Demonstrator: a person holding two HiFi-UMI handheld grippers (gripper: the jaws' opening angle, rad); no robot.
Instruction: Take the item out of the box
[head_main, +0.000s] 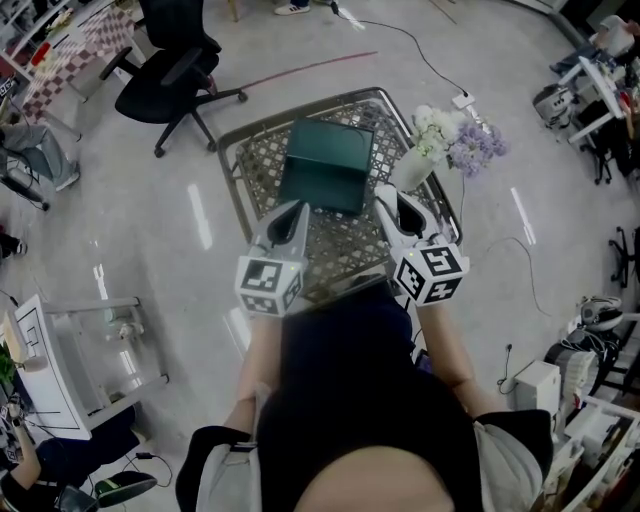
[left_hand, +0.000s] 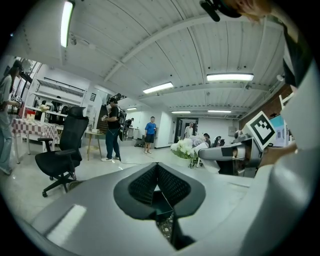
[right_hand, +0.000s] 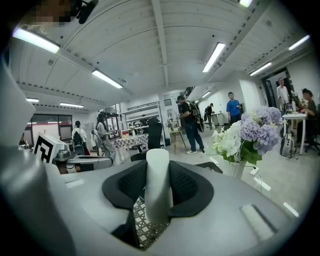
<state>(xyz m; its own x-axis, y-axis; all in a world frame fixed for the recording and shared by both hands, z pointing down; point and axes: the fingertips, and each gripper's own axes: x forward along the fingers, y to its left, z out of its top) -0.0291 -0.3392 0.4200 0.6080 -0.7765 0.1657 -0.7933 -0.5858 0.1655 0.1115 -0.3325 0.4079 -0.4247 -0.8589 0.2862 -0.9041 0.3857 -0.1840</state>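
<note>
Over mesh table (head_main: 258, 160), left fingers (left_hand: 142, 186) pinch green box (head_main: 325, 160) rim, right fingers (right_hand: 189, 187) clamp white roll (right_hand: 158, 180), base hidden.

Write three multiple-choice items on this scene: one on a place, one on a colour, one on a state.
1. Where does the vase of flowers stand?
A. On the floor
B. On the lattice table, right of the box
C. Inside the box

2. What colour is the box?
A. Dark green
B. Red
C. Yellow

3. The right tool is:
A. Open and empty
B. Shut on a white cylinder
C. Out of view

Key: 1 B, the head view shows the vase on the table beside the box. 2 A, the box is dark green. 3 B, the right gripper view shows its jaws clamping the upright cylinder.
</note>
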